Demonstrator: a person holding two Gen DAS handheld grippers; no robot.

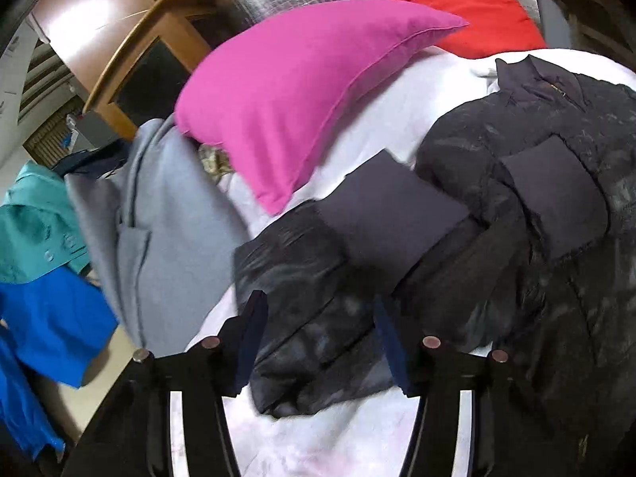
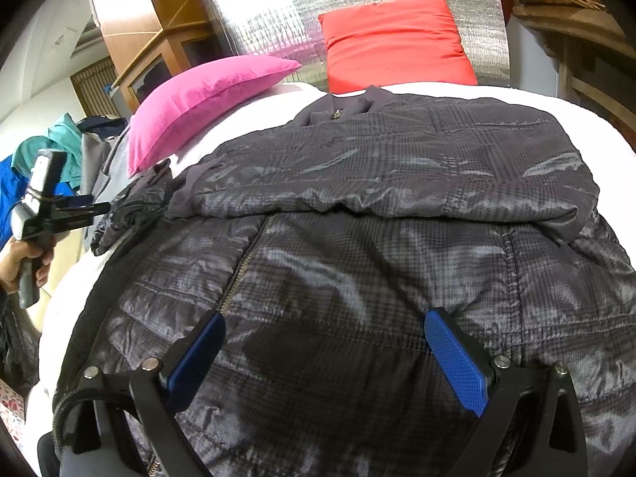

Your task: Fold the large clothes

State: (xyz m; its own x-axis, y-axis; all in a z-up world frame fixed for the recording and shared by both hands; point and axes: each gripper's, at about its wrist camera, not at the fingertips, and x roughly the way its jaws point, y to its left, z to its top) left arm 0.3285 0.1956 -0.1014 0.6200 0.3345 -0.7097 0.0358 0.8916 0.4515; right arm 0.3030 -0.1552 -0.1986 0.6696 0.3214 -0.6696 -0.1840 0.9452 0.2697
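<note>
With the dark quilted jacket (image 2: 357, 206) spread on the bed (image 2: 588, 119) and its left sleeve (image 1: 318, 278) between our open left gripper (image 1: 318, 338), we should pinch near the cuff (image 1: 389, 206) toward twelve o'clock, while our open right gripper (image 2: 322, 353) steadies the body

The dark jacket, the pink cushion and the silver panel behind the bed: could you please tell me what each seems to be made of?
Dark jacket: probably thin synthetic shell, quilted; it has a soft sheen, fine crinkles, stitched channels and a faint check. Its cuff looks like matte knit.
Pink cushion: matte woven cloth, perhaps cotton, with a piped seam.
Silver panel: likely foil-faced sheet, shiny with a grid texture.
</note>
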